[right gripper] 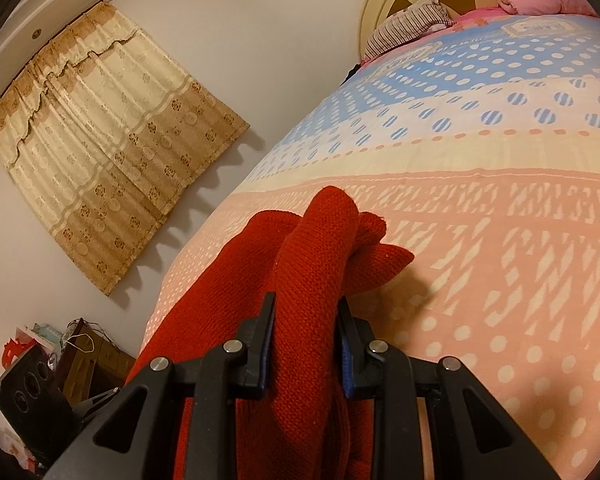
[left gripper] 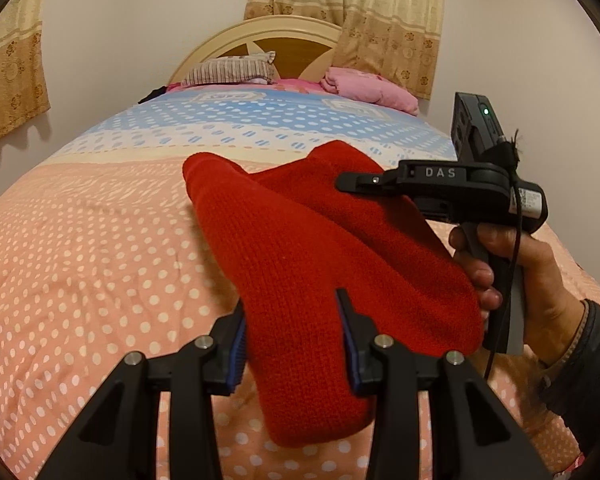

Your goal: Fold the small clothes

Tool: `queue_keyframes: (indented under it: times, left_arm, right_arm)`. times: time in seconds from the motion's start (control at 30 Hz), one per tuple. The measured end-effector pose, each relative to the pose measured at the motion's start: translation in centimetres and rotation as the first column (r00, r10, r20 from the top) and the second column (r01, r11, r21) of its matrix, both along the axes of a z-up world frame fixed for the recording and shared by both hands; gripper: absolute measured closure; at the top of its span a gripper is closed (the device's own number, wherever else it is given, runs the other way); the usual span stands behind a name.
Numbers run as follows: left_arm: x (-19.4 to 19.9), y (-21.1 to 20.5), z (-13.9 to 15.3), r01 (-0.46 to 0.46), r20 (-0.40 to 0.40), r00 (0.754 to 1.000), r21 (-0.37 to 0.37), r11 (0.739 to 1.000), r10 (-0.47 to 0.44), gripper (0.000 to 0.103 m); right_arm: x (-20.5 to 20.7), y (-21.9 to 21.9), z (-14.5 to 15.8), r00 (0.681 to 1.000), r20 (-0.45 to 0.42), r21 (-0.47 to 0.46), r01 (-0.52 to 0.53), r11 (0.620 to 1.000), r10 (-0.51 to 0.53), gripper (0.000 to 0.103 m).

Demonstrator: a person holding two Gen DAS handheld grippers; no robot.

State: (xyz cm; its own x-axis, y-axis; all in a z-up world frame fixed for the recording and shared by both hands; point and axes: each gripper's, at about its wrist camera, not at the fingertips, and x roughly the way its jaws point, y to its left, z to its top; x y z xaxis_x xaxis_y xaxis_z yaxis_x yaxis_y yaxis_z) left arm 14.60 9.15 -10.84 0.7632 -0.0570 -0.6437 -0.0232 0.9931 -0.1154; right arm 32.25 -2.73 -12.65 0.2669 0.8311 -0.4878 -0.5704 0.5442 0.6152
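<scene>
We saw red knit garment (left gripper: 300, 264) held above bed (left gripper: 80, 260), over its peach polka-dot end. Left gripper (left gripper: 292, 340) clamped narrow on one bunched part of garment. Right gripper (right gripper: 306, 336), in person's hand (left gripper: 532, 280), clamped narrow on another fold. Garment sagged between both; we could not tell whether it touched bed. Striped pillow (left gripper: 232, 68) lay at headboard edge.

We read only "DAS", in pale capitals on the black body of the right gripper (left gripper: 352, 180), up and right of our left jaws; its side sticker is illegible.
</scene>
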Motion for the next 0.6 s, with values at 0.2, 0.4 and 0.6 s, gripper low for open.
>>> queue_keyframes:
  times: [0.2, 0.4, 0.6]
  left_arm:
    - [-0.7, 0.9, -0.6, -0.028, -0.012, 1.000, 0.008, 1.000, 0.028, 0.063]
    - [-1.1, 1.5, -1.4, -0.045, -0.032, 0.998, -0.003, 0.999, 0.045, 0.063]
    - [-1.5, 1.6, -1.8, -0.058, -0.044, 0.997, -0.019, 0.998, 0.057, 0.063]
  right_arm:
    - [0.3, 2.1, 0.1, 0.999, -0.010, -0.026, -0.041, 0.999, 0.041, 0.076]
    - [0.6, 2.9, -0.6, 0.998, -0.029, -0.032, -0.052, 0.998, 0.051, 0.076]
    - [0.8, 2.7, -1.3, 0.998, -0.049, -0.025, -0.048, 0.999, 0.047, 0.076]
